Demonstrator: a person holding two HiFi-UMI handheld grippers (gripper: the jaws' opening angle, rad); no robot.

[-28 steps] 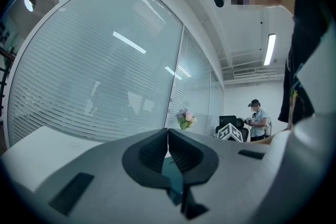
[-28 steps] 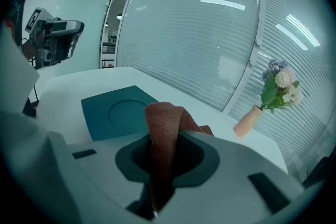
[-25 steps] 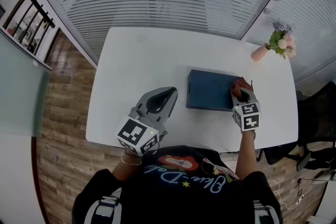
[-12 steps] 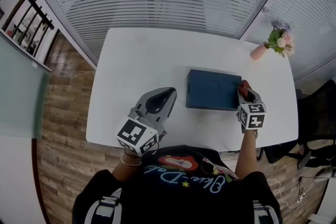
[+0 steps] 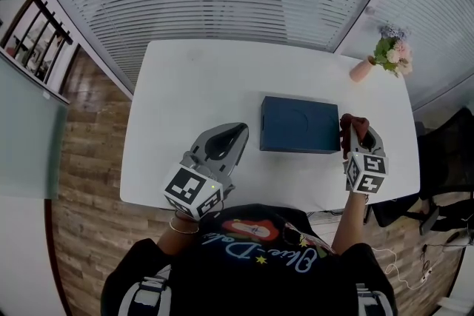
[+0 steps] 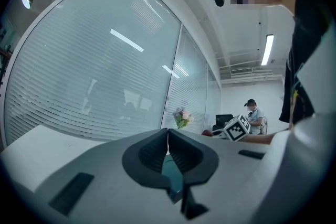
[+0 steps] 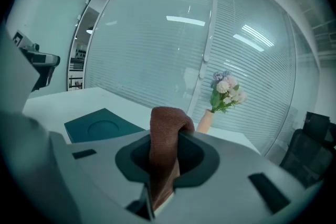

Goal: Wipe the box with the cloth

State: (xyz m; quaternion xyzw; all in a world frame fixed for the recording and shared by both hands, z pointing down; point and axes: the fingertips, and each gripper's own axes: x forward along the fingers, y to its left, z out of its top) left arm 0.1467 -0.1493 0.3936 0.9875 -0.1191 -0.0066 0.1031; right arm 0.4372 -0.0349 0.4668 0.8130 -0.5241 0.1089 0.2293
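A flat dark blue box (image 5: 299,124) with a round dent in its lid lies on the white table (image 5: 207,85); the right gripper view shows the box (image 7: 102,124) at lower left. My right gripper (image 5: 358,131) is just right of the box, apart from it, shut on a brown cloth (image 5: 352,123) that sticks up between its jaws (image 7: 167,139). My left gripper (image 5: 224,143) rests near the table's front edge, left of the box, jaws shut with nothing between them (image 6: 168,150).
A small pink vase of flowers (image 5: 385,55) stands at the table's back right corner, also seen as the vase (image 7: 219,102) in the right gripper view. A black chair (image 5: 437,181) is to the right of the table. Blinds cover the glass wall behind.
My right gripper with the cloth has moved right, off the box's right end and onto the table side beyond it. The left gripper has stayed still.
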